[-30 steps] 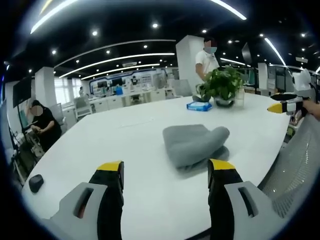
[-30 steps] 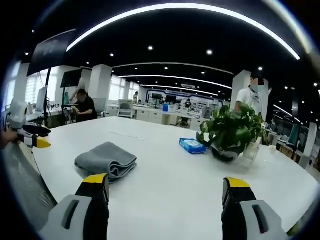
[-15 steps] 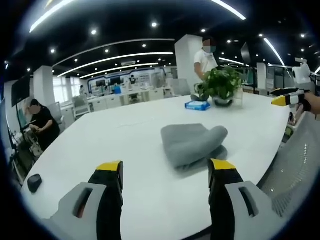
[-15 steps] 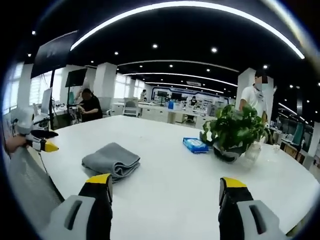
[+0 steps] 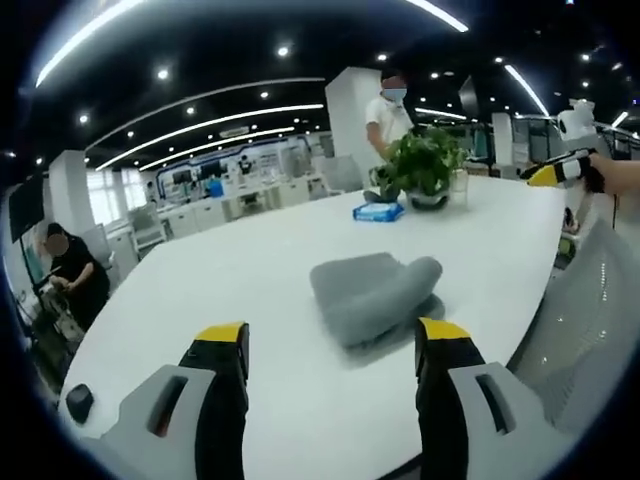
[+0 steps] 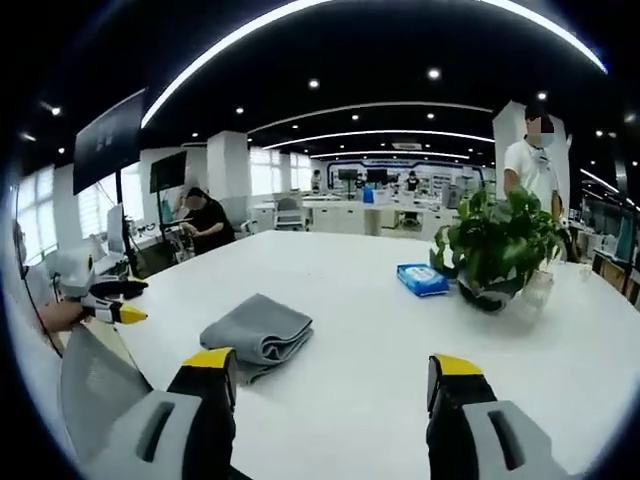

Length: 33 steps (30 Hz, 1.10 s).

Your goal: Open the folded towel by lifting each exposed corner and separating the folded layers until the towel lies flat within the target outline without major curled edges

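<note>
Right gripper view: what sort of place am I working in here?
Most likely an open-plan office: a large white table with a potted green plant, rows of desks behind, ceiling strip lights, and a seated person in black at a workstation.

The towel (image 5: 372, 296) is seen as soft, matt grey cloth. The bench (image 5: 250, 270) is finished in smooth, slightly glossy white. The left gripper (image 5: 332, 345) fingers (image 5: 222, 340) are tipped in yellow over matt black plastic.

Bright ceiling strips (image 6: 400, 134) and spotlights light the room — the white table (image 5: 250, 270) glares softly, and edges bend and blur strongly.
</note>
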Tool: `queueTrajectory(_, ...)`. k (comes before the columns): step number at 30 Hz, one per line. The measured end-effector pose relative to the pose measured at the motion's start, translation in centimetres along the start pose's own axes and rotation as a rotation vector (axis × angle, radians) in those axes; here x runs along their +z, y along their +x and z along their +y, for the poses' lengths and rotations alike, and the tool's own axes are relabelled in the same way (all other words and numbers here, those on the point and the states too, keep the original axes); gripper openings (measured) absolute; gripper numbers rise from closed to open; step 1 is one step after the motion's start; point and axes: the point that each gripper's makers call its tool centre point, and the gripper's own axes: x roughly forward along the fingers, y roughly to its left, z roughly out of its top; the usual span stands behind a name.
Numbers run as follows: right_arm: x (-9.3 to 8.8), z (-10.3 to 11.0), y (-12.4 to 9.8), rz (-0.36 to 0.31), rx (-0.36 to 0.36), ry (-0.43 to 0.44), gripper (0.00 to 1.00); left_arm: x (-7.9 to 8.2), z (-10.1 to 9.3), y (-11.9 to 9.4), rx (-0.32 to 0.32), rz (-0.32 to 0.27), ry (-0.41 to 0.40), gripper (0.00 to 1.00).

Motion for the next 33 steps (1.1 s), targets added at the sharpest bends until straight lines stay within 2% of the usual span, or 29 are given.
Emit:
queueTrajectory(6,1.1,-0.3,0.5,0.04,0.073,-0.055,0.76,1.5,0.4,0.7,-0.027,-0.01,0.052,0.67)
queueTrajectory(12,1.7,0.2,2.3,0.073,0.145,-0.041,0.75,1.8,0.5,2.1,-0.076,0.033,0.176,0.65)
queueTrajectory(14,1.9,2.0,3.5,0.063,0.202,0.024,0.76,1.9,-0.1,3.0,-0.105,0.038,0.204,0.64)
queueTrajectory(16,1.6,2.9,4.5,0.074,0.207,0.07,0.74,1.7,-0.8,3.9,-0.13,0.057,0.244,0.6)
queueTrajectory(19,0.9,5.0,6.4,0.088,0.245,0.158,0.72,1.1,-1.9,5.5,-0.164,0.076,0.356,0.54)
queueTrajectory(22,-0.4,6.1,7.9,0.135,0.255,0.247,0.68,0.2,-3.3,6.8,-0.203,0.101,0.389,0.51)
queueTrajectory(24,-1.1,6.9,8.7,0.165,0.264,0.341,0.66,-0.6,-4.3,7.6,-0.232,0.129,0.445,0.49)
queueTrajectory(25,-0.9,7.3,9.3,0.145,0.276,0.379,0.65,-0.9,-4.6,7.9,-0.241,0.136,0.479,0.48)
queueTrajectory(27,-0.7,7.9,10.2,0.124,0.284,0.454,0.62,-1.3,-5.5,8.7,-0.262,0.14,0.541,0.46)
queueTrajectory(33,-2.4,8.2,12.5,0.137,0.238,0.539,0.59,-2.7,-6.7,10.8,-0.304,0.165,0.6,0.41)
